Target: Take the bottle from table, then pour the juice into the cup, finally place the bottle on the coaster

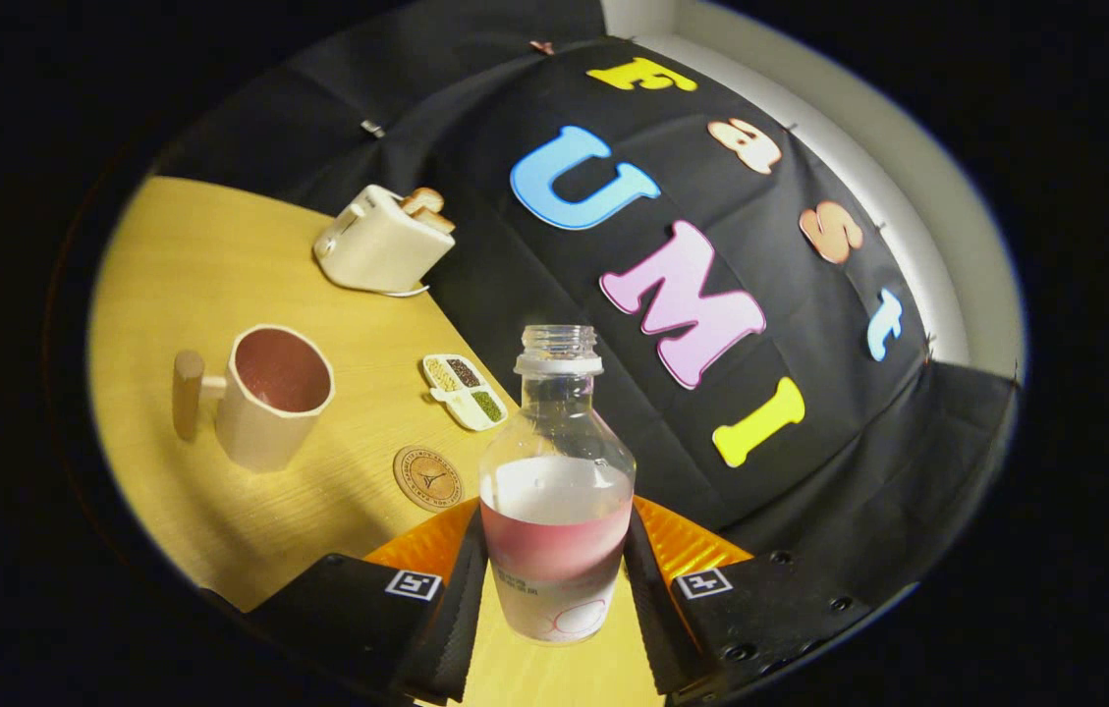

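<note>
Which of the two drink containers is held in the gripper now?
The clear bottle with pink juice: both fingers press its sides. The beige cup with the wooden handle stands apart on the table.

Clear glossy plastic bottle (556,462); matt cup (271,395) — wooden handle; smooth wood-grain table (191,265); cork-like coaster (427,478)

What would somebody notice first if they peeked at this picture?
First the clear bottle with pink juice and no cap, squeezed between the gripper fingers. Next, the big cup with a wooden handle, on the table beyond the fingers. A white toaster with toast stands farther back.
</note>
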Demonstrator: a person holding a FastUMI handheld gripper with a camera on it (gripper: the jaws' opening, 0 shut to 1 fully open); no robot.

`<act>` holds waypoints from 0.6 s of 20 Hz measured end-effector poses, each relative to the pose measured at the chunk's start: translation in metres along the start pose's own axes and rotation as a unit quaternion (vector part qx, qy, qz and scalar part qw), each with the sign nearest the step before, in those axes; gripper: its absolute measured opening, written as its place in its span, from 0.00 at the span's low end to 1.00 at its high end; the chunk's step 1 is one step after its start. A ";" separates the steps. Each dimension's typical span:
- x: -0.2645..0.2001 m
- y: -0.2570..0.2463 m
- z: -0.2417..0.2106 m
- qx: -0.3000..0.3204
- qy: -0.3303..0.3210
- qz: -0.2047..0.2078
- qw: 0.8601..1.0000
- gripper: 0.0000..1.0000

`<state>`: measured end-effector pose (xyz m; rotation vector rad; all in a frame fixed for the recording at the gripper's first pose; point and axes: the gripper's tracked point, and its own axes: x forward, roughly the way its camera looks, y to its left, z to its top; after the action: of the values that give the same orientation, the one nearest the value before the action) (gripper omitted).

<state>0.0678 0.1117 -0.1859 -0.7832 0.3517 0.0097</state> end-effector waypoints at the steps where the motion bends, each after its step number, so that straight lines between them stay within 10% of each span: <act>1: 0.001 0.005 0.001 -0.017 0.002 0.005 1.000 0.71; 12: 0.012 0.052 0.015 -0.192 0.006 0.045 0.980 0.71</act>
<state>0.0761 0.1579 -0.2156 -1.1499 0.4020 0.1633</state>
